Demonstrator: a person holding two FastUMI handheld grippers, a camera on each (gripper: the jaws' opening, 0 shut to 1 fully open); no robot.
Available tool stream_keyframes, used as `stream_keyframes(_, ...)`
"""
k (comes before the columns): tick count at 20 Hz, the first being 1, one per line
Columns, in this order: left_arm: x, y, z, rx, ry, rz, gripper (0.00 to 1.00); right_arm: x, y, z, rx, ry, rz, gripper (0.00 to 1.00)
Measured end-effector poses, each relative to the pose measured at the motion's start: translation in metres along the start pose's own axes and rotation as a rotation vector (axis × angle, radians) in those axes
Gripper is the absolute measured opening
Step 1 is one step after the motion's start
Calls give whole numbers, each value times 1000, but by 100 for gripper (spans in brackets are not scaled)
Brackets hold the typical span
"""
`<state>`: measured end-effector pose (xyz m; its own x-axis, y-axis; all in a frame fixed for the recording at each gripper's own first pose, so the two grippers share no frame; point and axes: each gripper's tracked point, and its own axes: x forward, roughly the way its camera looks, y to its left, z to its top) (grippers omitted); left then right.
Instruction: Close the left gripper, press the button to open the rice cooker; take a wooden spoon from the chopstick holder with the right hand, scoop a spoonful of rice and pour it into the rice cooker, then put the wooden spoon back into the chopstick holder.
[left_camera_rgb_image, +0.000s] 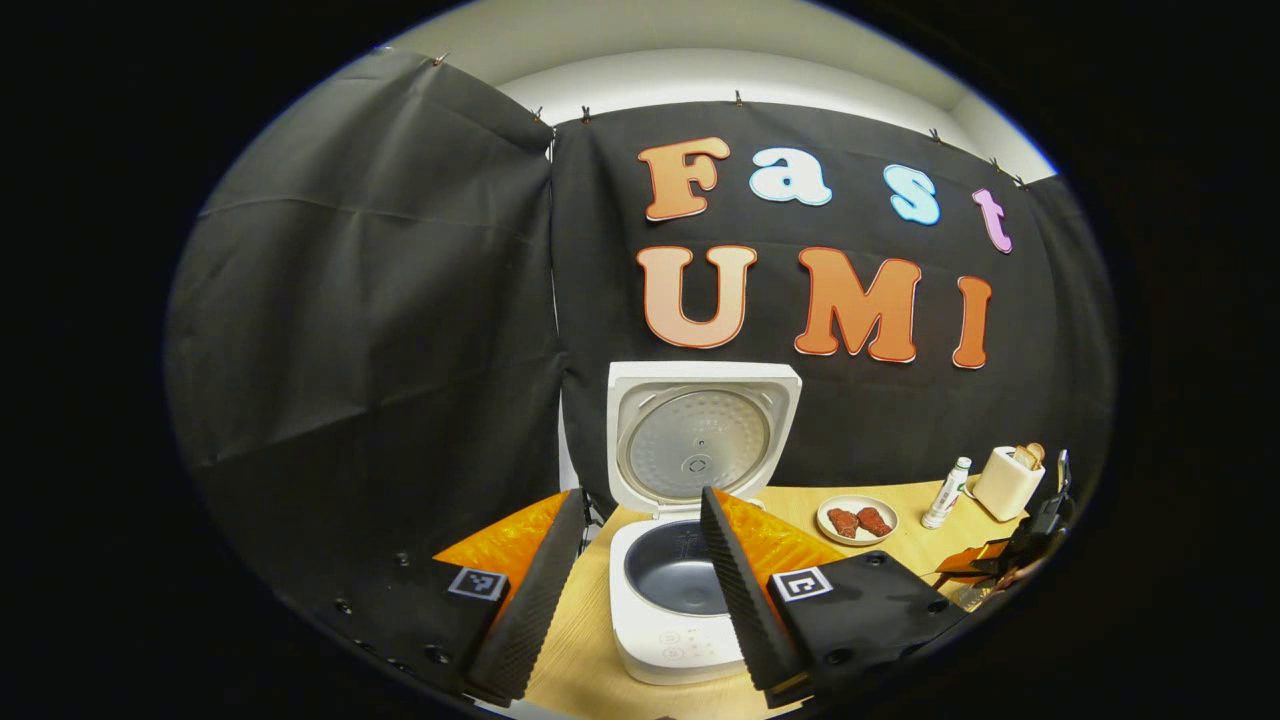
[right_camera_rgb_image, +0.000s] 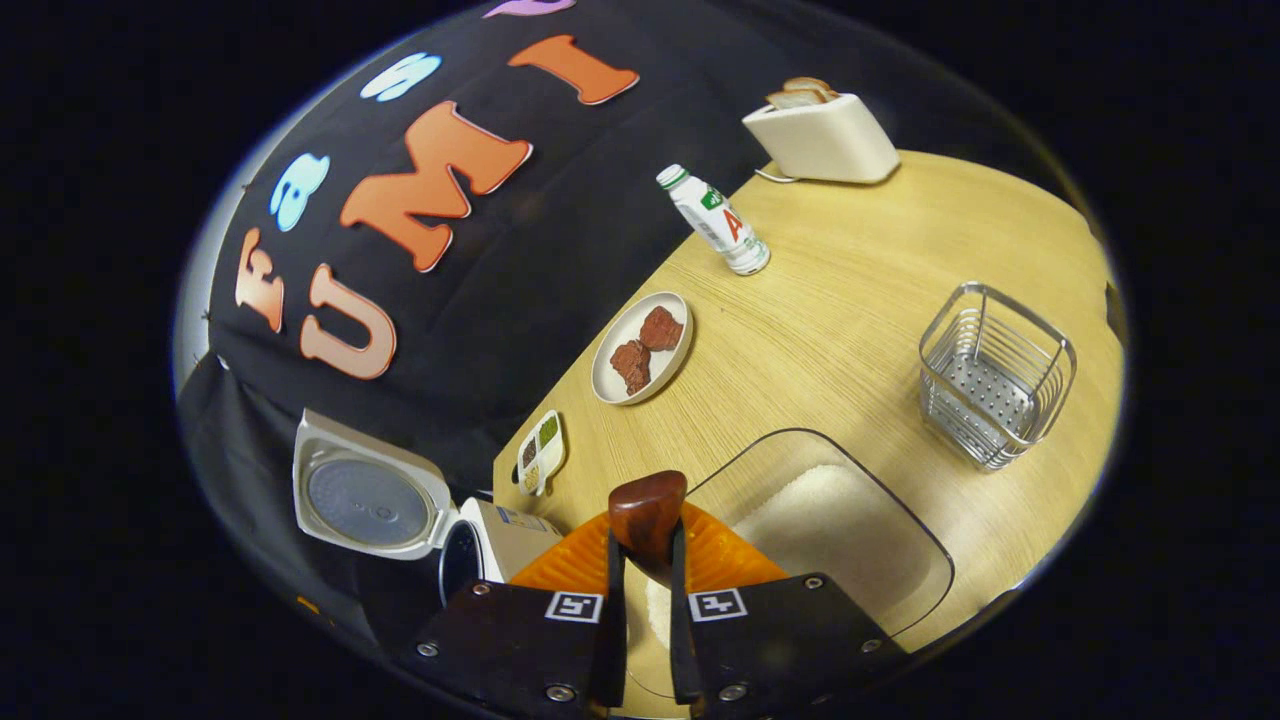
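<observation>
Right claw (right_camera_rgb_image: 640, 590) is clamped on the wooden spoon (right_camera_rgb_image: 648, 515) at lower centre of the right gripper view, over the clear rice container (right_camera_rgb_image: 850, 530); both fingers pinch the handle. The spoon looks light, stiff and smooth, so it may twist once loaded; best held on the handle flats, level. Rice is loose and will spill if tipped. Left claw (left_camera_rgb_image: 640, 580) hangs released over the rice cooker (left_camera_rgb_image: 670, 610), lid up, at lower centre. Wire chopstick holder (right_camera_rgb_image: 995, 375) stands at right on the bench (right_camera_rgb_image: 860, 290).
</observation>
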<state>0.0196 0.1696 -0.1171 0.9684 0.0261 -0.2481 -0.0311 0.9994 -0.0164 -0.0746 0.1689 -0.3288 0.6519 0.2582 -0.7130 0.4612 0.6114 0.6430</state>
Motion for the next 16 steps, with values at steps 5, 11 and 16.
stream_keyframes(5, 1, -5, -2, -7, 9, 5, 82, -3, -5, -1, 147, 57, 62, 17)
stream_keyframes(11, 2, -24, -2, -9, 13, -8, 81, -19, -22, 15, 271, 78, 137, 17)
stream_keyframes(16, 5, -45, 2, -13, 6, -23, 82, -34, -11, 47, 299, 55, 248, 17)
